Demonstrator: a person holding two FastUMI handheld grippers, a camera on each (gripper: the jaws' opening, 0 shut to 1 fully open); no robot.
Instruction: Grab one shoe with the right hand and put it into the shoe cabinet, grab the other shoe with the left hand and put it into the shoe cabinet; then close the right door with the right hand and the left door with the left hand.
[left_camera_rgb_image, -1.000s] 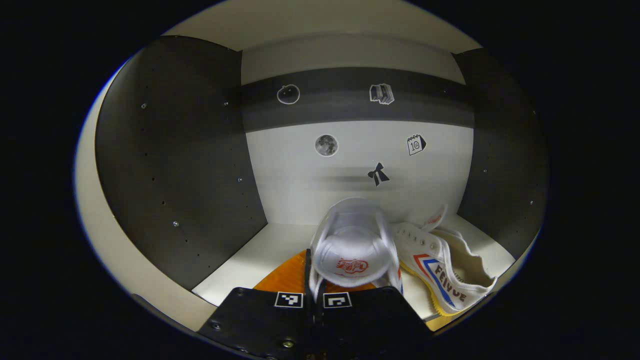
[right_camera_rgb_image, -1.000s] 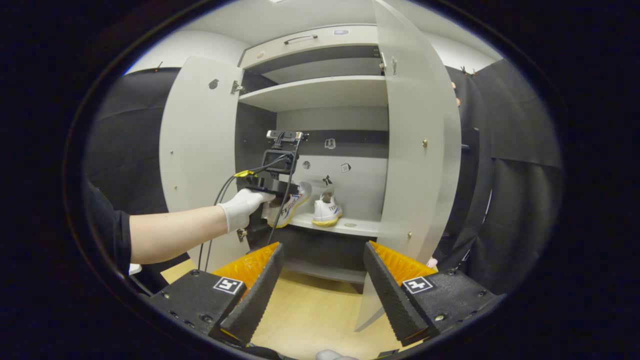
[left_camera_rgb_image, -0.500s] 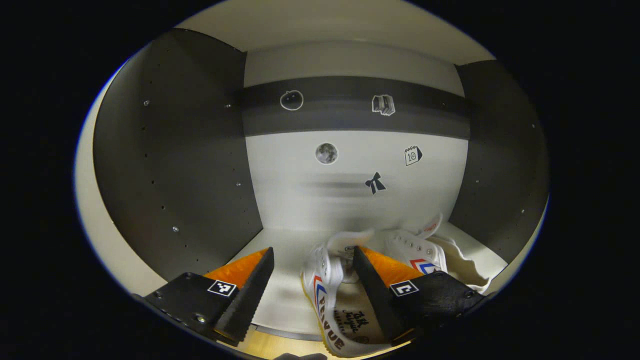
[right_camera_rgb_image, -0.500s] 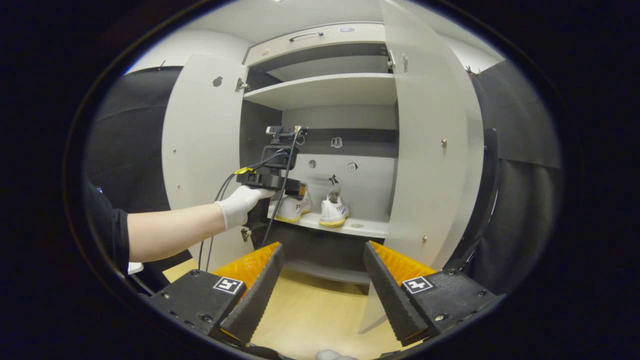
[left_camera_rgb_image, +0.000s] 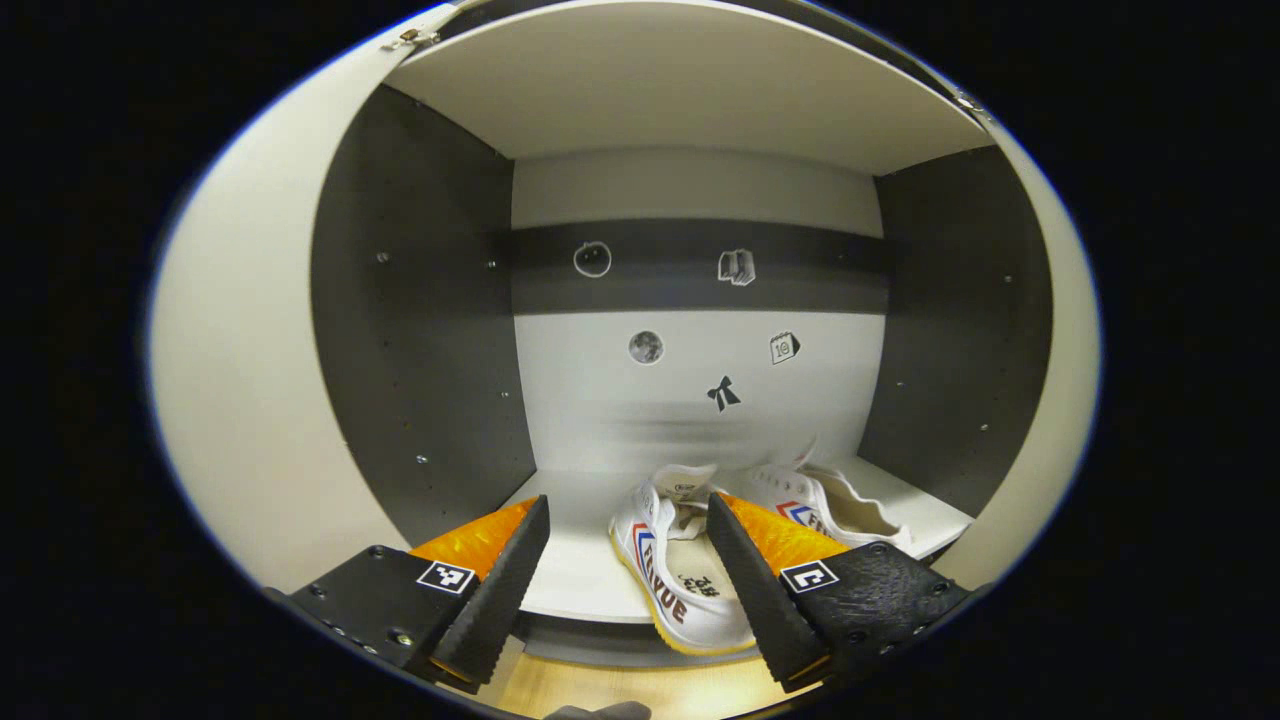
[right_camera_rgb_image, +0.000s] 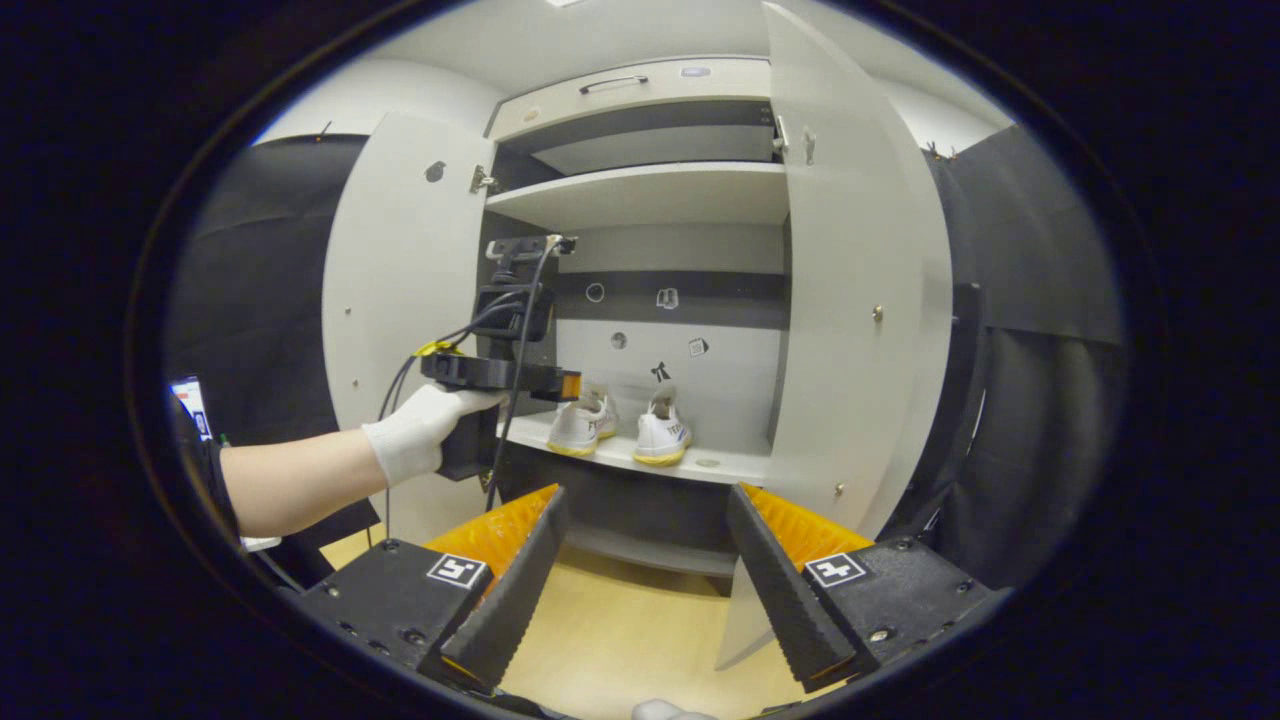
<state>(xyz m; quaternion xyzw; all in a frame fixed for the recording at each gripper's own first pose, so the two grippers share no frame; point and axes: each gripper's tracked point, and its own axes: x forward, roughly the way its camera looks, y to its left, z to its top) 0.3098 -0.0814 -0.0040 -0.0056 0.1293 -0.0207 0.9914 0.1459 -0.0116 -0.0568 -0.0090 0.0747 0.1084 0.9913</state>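
Two white canvas shoes stand side by side on the cabinet's middle shelf (left_camera_rgb_image: 575, 585). The left shoe (left_camera_rgb_image: 672, 580) points its heel at me; the right shoe (left_camera_rgb_image: 830, 505) sits behind my finger. My left gripper (left_camera_rgb_image: 625, 590) is open just in front of the shelf, holding nothing. In the right gripper view, both shoes (right_camera_rgb_image: 583, 425) (right_camera_rgb_image: 663, 436) rest on the shelf, and the left gripper (right_camera_rgb_image: 560, 384) hangs open before them in a white-gloved hand (right_camera_rgb_image: 415, 445). My right gripper (right_camera_rgb_image: 645, 580) is open, farther back over the floor. Both cabinet doors, left (right_camera_rgb_image: 400, 300) and right (right_camera_rgb_image: 850, 300), stand open.
The cabinet has an upper shelf (right_camera_rgb_image: 640, 190), a lower compartment (right_camera_rgb_image: 640, 515) and small stickers on its back panel (left_camera_rgb_image: 650, 347). A pale wooden floor (right_camera_rgb_image: 620, 640) lies in front. A cable (right_camera_rgb_image: 520, 360) trails from the left gripper. Black cloth hangs on both sides.
The left gripper let go of the shoe, opened, and drew back out of the cabinet. The shoe now stands on the shelf beside the other. The right gripper barely moved.
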